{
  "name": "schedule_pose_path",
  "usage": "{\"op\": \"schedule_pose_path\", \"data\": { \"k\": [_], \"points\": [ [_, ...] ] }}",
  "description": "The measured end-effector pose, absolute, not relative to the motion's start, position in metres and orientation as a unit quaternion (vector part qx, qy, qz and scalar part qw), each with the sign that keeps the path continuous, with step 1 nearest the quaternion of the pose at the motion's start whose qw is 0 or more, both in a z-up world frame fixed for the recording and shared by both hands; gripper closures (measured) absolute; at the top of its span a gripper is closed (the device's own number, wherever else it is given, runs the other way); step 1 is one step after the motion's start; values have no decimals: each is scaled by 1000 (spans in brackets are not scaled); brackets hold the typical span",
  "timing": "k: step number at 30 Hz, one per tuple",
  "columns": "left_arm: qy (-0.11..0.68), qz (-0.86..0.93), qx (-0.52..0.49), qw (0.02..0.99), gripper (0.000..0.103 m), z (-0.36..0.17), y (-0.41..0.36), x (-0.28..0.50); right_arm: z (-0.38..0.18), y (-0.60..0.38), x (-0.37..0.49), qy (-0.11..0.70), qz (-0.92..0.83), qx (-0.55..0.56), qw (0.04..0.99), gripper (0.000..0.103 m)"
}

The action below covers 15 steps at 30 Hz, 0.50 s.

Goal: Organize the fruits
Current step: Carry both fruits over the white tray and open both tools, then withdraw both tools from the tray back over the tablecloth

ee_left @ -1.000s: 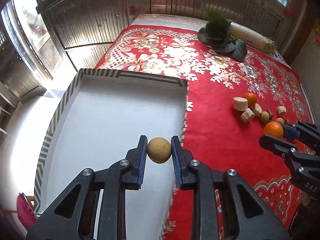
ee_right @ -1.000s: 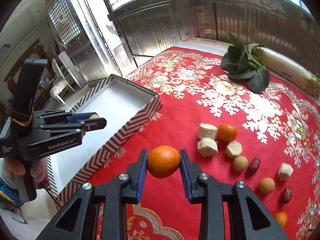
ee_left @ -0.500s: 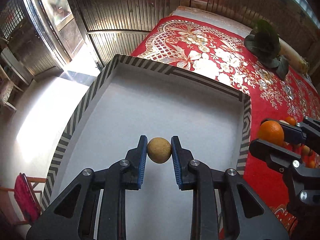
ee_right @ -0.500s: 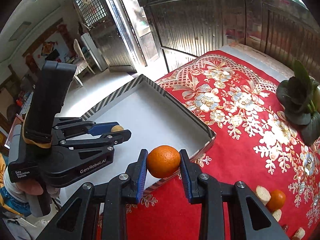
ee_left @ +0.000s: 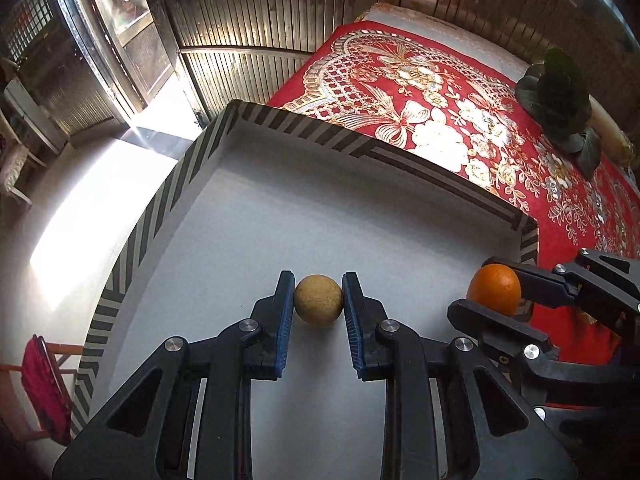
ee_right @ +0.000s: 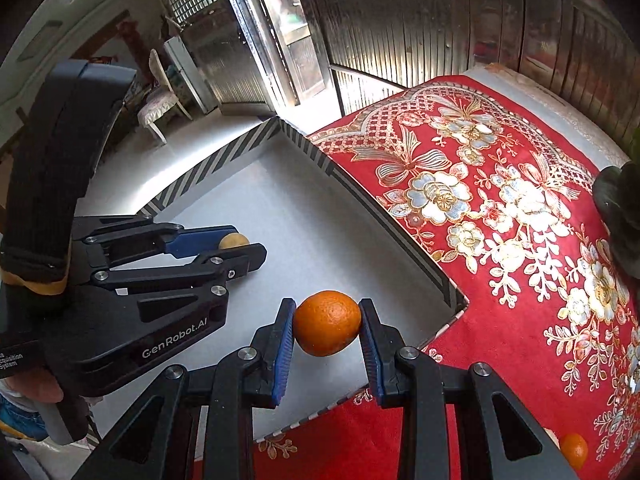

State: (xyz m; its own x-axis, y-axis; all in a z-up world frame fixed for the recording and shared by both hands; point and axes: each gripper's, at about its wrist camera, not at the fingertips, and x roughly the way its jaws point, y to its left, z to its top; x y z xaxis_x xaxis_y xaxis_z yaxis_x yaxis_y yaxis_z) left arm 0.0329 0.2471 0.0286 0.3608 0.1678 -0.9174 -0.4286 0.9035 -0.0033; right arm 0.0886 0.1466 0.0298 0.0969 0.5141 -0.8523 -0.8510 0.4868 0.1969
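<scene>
Claws (ee_left: 319,300) (ee_right: 327,328) (two) grip one fruit each above box (ee_left: 400,160).

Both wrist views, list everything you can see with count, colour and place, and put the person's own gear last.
box: one, white inside, striped rim, on the cloth's edge
cloth: one, red with floral pattern, covering the surface
tan round fruit: one, held above the box floor
large orange: one, held over the box
small orange: one, on the cloth, lower right
leafy green: one, dark green, far end of the cloth
chair: one, pale, on the floor beyond
left tongs: shut on the tan round fruit
right tongs: shut on the large orange
</scene>
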Motion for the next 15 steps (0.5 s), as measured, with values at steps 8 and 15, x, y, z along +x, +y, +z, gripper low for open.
{"op": "schedule_pose_path", "data": {
  "k": [8, 15],
  "points": [
    [538, 181, -130, 813, 78, 25, 249, 36, 23, 151, 89, 476, 471, -191, 717, 73],
    [528, 175, -161, 815, 41, 31, 257, 27, 31, 145, 86, 467, 479, -173, 723, 63]
  ]
}}
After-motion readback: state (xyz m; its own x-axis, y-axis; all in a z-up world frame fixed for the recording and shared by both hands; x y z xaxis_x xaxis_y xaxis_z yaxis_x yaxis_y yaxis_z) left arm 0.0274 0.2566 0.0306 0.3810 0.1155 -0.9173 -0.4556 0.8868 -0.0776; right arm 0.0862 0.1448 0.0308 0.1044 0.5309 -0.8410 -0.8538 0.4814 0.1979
